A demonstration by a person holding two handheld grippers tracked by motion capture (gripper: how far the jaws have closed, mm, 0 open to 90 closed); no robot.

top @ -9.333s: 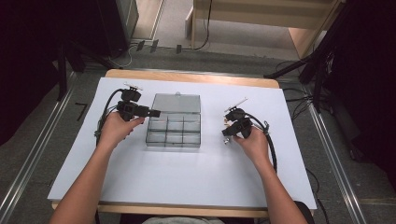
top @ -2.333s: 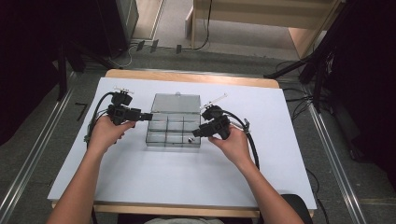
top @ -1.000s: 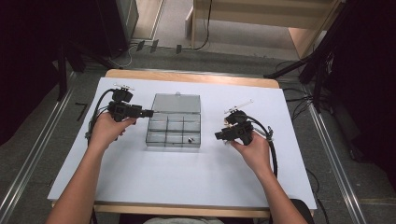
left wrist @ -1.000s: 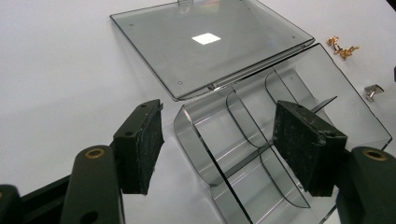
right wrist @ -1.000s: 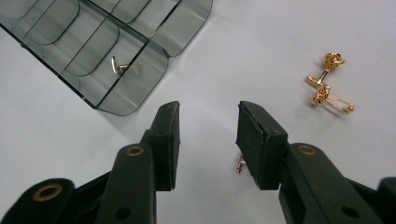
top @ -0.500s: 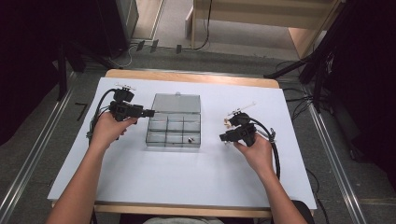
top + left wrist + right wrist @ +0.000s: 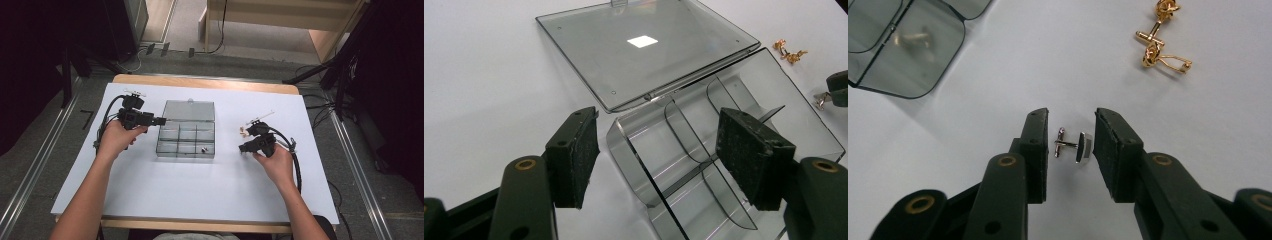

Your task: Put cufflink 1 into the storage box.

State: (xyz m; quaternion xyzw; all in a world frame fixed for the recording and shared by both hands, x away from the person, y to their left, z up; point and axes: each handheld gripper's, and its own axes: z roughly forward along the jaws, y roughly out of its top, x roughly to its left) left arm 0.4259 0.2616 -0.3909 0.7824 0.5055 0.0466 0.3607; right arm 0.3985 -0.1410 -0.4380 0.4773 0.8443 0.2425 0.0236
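High view: my left claw (image 7: 161, 121) sits at the left edge of the clear box (image 7: 186, 142), which lies open mid-bench with its lid (image 7: 189, 110) flat behind it. 1 small silver piece (image 7: 203, 149) lies in the front right compartment. My right claw (image 7: 242, 148) is down on the white bench (image 7: 165, 195) to the right of the box, well apart from it. A gold pair (image 7: 244, 131) lies just beyond that claw.

Left claw view: my left claw (image 7: 659, 160) is spread wide, 1 pad outside the box wall (image 7: 624, 150), the other pad over the compartments inside. Pads not pressing anything. Lid lies flat past the box. Gold pair (image 7: 790, 51) at far right.

Right claw view: my right claw (image 7: 1071, 150) has just been closing and stands part open, with the silver cufflink (image 7: 1075, 145) lying on the bench between the pads. Small gaps show on both sides, so no pinch yet. 2 gold cufflinks (image 7: 1162, 42) lie farther off at upper right, touching each other. Box corner (image 7: 908, 45) at upper left, a silver cufflink seen blurred through it.
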